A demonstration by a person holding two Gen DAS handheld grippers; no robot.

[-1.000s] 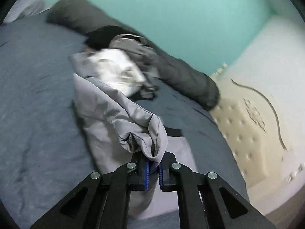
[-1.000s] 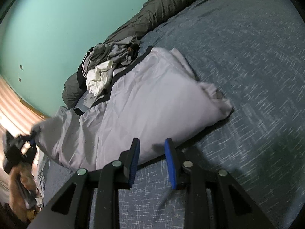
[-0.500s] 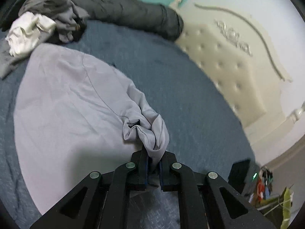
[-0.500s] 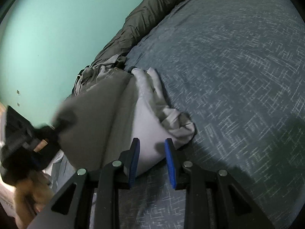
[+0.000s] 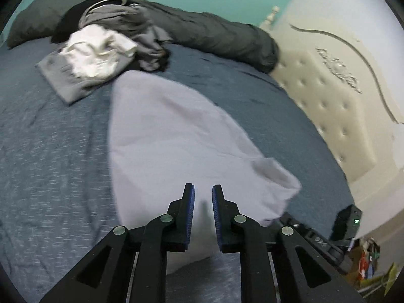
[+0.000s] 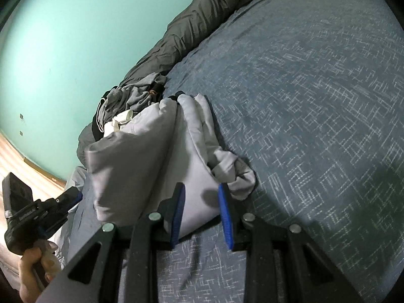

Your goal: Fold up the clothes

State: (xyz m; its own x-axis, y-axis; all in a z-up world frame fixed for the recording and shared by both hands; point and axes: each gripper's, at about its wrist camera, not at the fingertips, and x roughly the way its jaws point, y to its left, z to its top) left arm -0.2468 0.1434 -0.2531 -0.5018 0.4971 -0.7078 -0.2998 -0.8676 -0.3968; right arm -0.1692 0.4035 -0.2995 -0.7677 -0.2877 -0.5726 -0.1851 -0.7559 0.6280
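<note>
The bed (image 5: 50, 151) fills both views, covered in a blue-grey heathered spread, with a cream tufted headboard (image 5: 335, 116) at one end and a teal wall (image 6: 63, 50) along the far side. A long dark grey bolster (image 5: 214, 35) lies against that wall. In front of it sits a heap of clothes (image 5: 106, 48) — grey and black pieces with a crumpled white one on top.

The pale lilac garment (image 5: 171, 139) lies on the spread just short of that heap. In the left wrist view it looks smooth and flat, running from the heap down towards the camera, its near edge passing under the fingers. In the right wrist view the same garment (image 6: 151, 166) looks doubled over, one layer standing up in a puffy fold, with a bunched sleeve or corner at its near right edge.

The left claw (image 5: 203, 189) is spread, blue pads apart, directly above the garment's near end with nothing between them. In the right wrist view it shows at the lower left (image 6: 68, 198), held in a hand (image 6: 35, 270), close to the fold's edge.

The right claw (image 6: 202, 189) is spread too — its fingers straddle the near edge of the garment, the bunched corner just beyond the right-hand pad, and it grips nothing.
</note>
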